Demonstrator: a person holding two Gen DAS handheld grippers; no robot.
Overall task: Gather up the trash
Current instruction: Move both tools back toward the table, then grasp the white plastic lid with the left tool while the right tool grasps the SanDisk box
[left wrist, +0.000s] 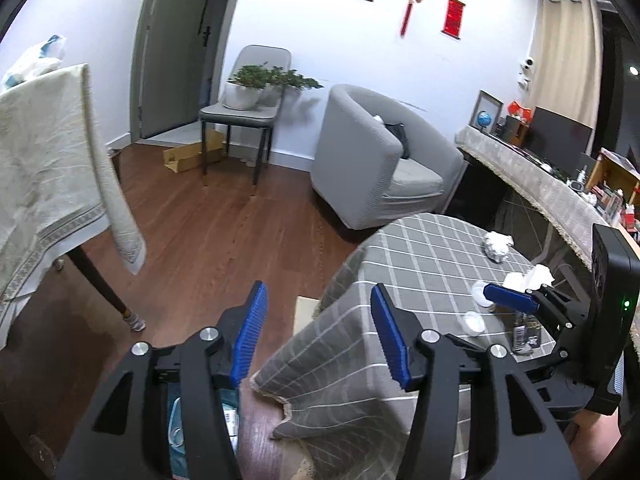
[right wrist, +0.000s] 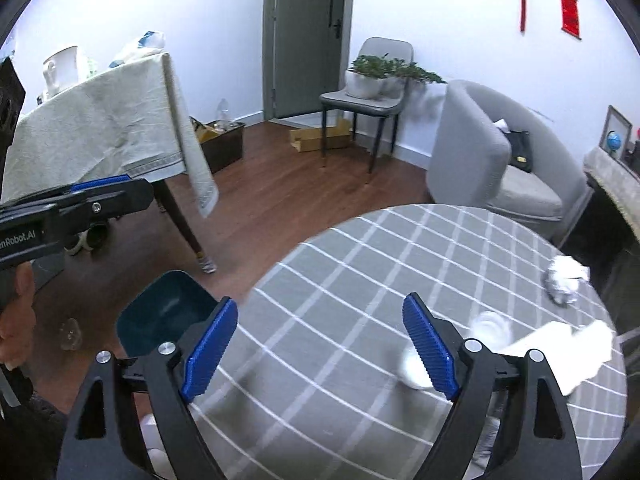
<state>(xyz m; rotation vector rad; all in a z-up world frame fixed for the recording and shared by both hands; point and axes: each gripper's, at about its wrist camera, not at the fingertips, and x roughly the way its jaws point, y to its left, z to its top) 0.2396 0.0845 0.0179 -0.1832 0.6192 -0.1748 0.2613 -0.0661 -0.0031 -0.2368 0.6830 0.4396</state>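
Left gripper (left wrist: 318, 332): jaws hanging released, empty, off the table's edge.
Right gripper (right wrist: 320, 346): spread wide, nothing held, facing crumpled tissue (right wrist: 566, 280) at 2 o'clock.
Bin (right wrist: 160, 316): waiting at 9 o'clock, floor-level for drops.

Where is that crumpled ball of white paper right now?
The crumpled white paper lies on the round checked table, at its far right edge in the right wrist view, beyond the clear plastic cup and a white tissue.

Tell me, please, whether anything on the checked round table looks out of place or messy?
Yes. Litter lies loose along the far right of the checked tablecloth: a crumpled foil-and-paper wad, white tissue and clear plastic lids. Both the left gripper and the right gripper are open and empty.
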